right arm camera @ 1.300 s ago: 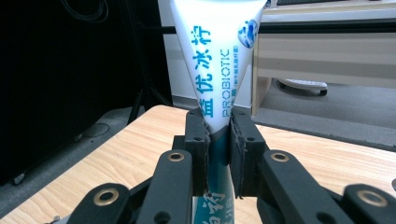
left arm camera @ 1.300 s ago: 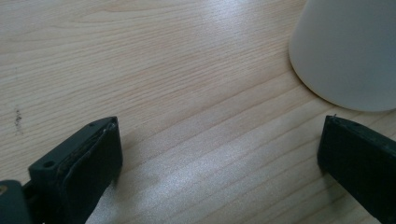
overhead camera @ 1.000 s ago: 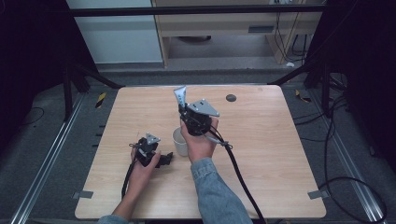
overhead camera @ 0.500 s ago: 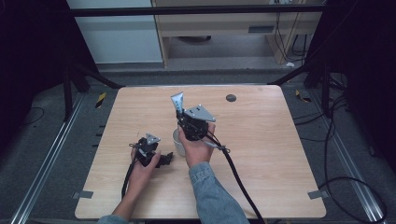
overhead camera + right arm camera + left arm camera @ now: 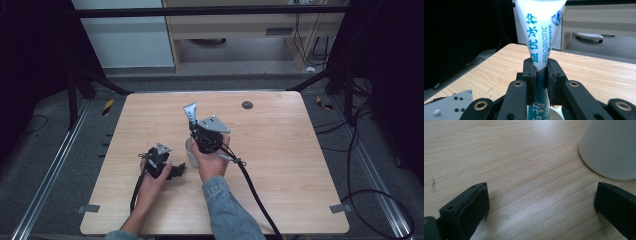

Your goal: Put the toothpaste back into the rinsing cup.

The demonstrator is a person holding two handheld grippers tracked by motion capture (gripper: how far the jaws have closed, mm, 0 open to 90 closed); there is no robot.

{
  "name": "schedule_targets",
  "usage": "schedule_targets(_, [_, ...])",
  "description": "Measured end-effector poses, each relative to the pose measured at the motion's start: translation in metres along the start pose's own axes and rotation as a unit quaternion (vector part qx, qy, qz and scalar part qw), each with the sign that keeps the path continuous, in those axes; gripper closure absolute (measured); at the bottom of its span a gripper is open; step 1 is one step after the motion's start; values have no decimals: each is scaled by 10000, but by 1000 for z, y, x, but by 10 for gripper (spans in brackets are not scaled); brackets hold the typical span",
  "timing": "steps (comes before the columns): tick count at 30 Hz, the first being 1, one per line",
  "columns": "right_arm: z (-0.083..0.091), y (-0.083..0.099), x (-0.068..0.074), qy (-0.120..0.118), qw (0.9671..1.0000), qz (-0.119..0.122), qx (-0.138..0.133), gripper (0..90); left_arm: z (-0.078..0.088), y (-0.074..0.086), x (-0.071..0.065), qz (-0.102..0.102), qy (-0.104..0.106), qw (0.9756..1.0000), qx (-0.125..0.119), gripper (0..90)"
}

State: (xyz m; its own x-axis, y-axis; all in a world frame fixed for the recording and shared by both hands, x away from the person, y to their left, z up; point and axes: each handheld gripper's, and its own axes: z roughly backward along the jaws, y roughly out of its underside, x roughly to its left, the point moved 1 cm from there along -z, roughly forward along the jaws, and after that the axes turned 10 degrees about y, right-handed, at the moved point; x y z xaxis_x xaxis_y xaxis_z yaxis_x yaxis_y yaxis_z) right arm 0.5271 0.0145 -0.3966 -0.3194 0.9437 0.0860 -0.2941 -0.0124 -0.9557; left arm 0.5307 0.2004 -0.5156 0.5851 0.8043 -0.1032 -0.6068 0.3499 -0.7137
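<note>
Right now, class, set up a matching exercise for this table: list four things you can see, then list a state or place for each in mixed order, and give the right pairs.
Things:
1. right tool
2. left tool
3. white cup
4. dark round spot

States or places:
A. stands on the table just beyond the open jaws
B. jaws apart, nothing between them
C. shut on a toothpaste tube that points upward
D. lies near the far edge of the table

Pairs: 1-C, 2-B, 3-A, 4-D
</note>
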Motion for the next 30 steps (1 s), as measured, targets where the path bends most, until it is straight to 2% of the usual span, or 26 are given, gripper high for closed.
schedule_targets(30, [-11, 24, -3, 16, 9995, -65, 311, 787, 0, 0, 0, -4, -1, 10000, 4, 0])
